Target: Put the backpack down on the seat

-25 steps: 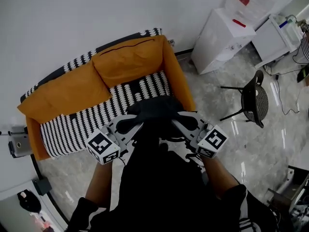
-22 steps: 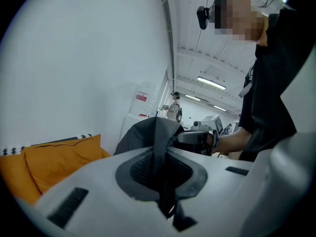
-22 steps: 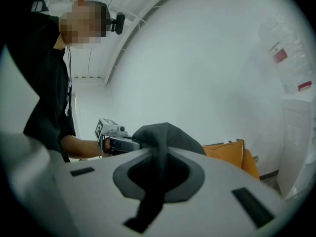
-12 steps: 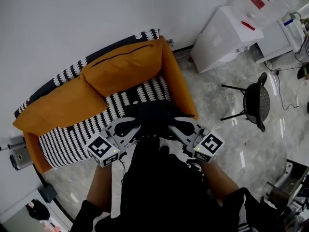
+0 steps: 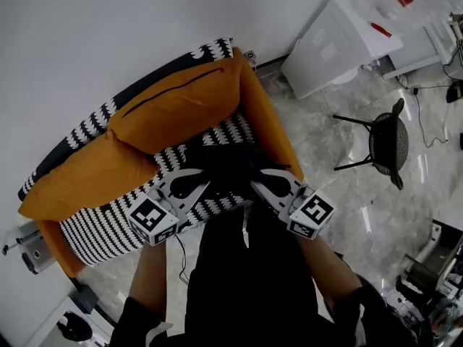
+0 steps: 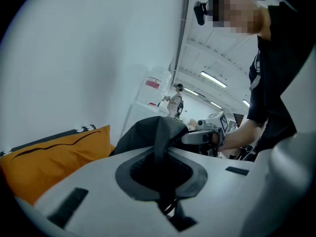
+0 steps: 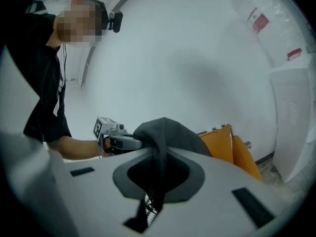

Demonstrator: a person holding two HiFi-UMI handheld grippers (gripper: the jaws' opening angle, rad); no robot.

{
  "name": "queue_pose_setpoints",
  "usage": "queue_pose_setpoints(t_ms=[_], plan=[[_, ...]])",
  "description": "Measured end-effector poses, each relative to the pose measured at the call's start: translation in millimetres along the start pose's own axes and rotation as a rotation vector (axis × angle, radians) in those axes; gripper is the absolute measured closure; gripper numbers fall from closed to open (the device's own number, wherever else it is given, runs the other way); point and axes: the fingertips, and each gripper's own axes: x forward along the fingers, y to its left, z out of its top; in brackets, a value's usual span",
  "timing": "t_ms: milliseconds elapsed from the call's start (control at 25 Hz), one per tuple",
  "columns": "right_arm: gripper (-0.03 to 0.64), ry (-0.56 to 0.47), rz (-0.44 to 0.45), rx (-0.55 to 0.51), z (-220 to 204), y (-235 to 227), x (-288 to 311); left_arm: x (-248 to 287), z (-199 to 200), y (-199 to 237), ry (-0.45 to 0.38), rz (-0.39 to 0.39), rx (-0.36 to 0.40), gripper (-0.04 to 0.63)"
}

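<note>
Left tongs (image 5: 201,184), right tongs (image 5: 257,183) — clamped on backpack (image 5: 228,166), over striped seat (image 5: 108,226)

Bright, even indoor light fills the room; long ceiling strip lights (image 6: 213,79) show in the left gripper view. The white wall (image 5: 87,42) is flatly lit, and the polished floor (image 5: 340,201) carries pale streaks of glare. Shadows are soft. Both gripper views bulge fisheye-style, black at the corners, with the closest foreground blurred.
</note>
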Motion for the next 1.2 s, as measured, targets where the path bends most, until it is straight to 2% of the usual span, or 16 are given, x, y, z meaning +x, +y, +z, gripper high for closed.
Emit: queue_pose_setpoints(t_ms=[400, 880, 1200], plan=[[0.588, -0.016, -0.048, 0.097, -17.7, -53.0, 26.6, 37.4, -14.9, 50.1, 0.039, 0.003, -0.009, 0.564], [0.588, 0.006, -0.084, 0.157, -34.0, -113.7, 45.6, 84.7, -30.2, 97.0, 0.09, 0.012, -0.037, 0.563], [0.588, 0.001, -0.092, 0.195, -28.1, -144.0, 61.5, 106.5, -23.7, 128.2, 0.092, 0.037, -0.049, 0.563]])
